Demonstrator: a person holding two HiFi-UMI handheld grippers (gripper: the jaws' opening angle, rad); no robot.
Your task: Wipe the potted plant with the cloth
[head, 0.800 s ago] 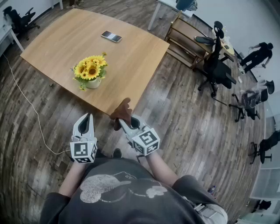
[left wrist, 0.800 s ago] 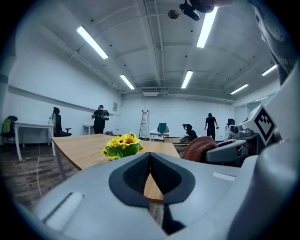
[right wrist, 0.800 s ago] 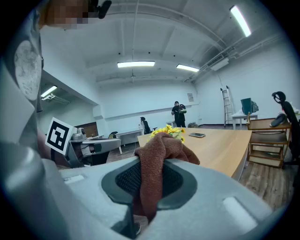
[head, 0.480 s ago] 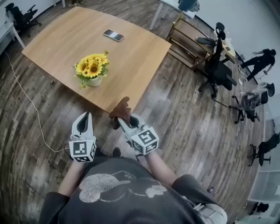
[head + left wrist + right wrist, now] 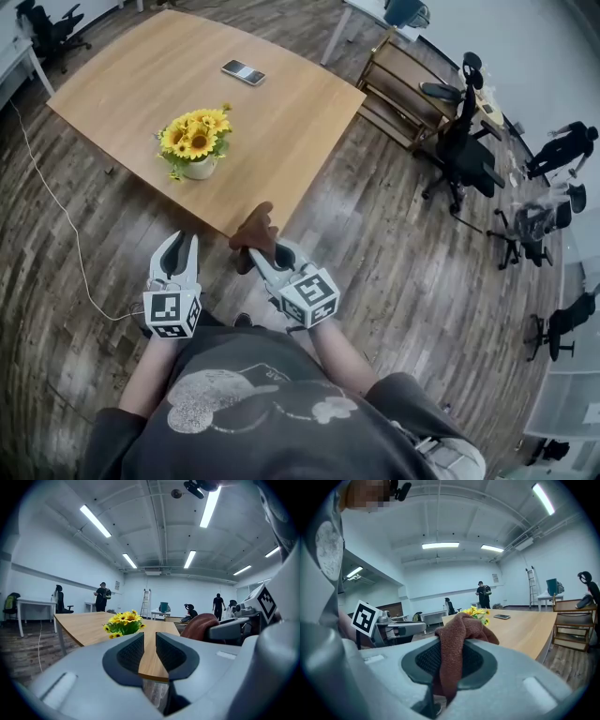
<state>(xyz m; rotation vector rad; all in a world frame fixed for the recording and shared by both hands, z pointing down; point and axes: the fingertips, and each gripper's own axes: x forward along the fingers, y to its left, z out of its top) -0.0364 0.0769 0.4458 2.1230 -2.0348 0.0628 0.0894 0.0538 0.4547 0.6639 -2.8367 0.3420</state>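
So, two tools are held out in front of the person's chest, both short of the near edge of the bench [image 5: 281, 122] and tipped slightly downward. The right hand-held gripper [image 5: 260, 255] is clamped on a rust-brown cloth [image 5: 255, 230]. In the right gripper view the fabric is seen pinched between the two dark ribbed pads, bunched into a lump above them with a tail hanging below. The left hand-held gripper [image 5: 182, 242] is held just beside it. Its jaws are parted by only a narrow slot and nothing is gripped, with just the bench edge seen through the gap. The potted plant [image 5: 197, 145], a bunch of yellow sunflowers with green leaves in a small pale pot [image 5: 199, 170], is stood upright on the bench, towards its left side and not far from the near edge. It's well apart from both tools and isn't touched by the cloth. A smartphone [image 5: 243, 72] is laid flat further back on the wood. A white cable [image 5: 56, 211] is trailed across the plank floor on the left, and a black office chair [image 5: 464, 155] and a low wooden rack [image 5: 398, 89] are parked off to the right. A few people are seen standing far back in the room.
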